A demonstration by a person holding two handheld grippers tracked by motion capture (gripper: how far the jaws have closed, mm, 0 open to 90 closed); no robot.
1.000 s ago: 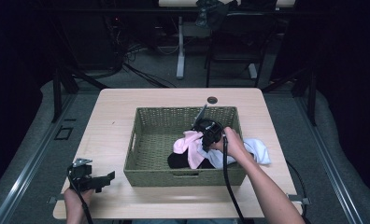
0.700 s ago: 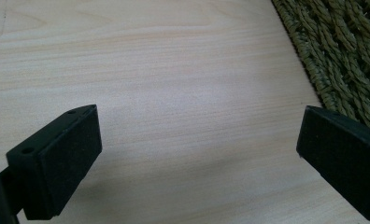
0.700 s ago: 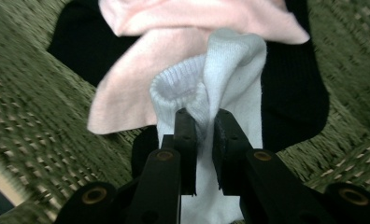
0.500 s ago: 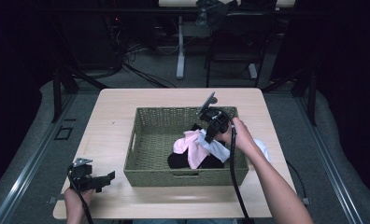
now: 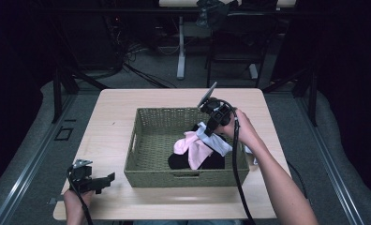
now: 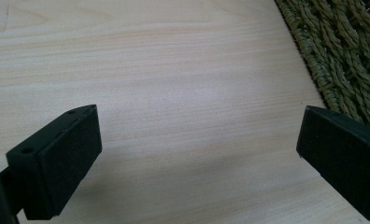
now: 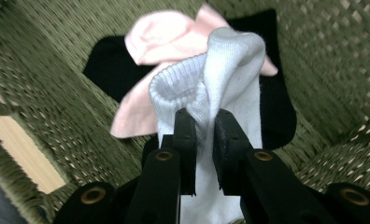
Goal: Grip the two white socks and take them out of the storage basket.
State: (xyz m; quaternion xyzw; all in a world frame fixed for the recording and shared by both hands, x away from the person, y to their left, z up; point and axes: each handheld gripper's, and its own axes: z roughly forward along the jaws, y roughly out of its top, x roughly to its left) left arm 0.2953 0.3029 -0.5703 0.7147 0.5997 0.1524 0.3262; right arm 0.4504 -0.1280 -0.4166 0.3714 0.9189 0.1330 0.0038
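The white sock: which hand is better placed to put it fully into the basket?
Right. The right claw is already shut on the white sock above the basket. The left claw is open, low over the table, outside the basket.

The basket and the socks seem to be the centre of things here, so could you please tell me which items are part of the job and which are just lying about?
In the job:
- white sock, pinched in the right tongs
- wicker basket
- pink sock
- black sock

Lying about:
- left tongs, open over the bare table
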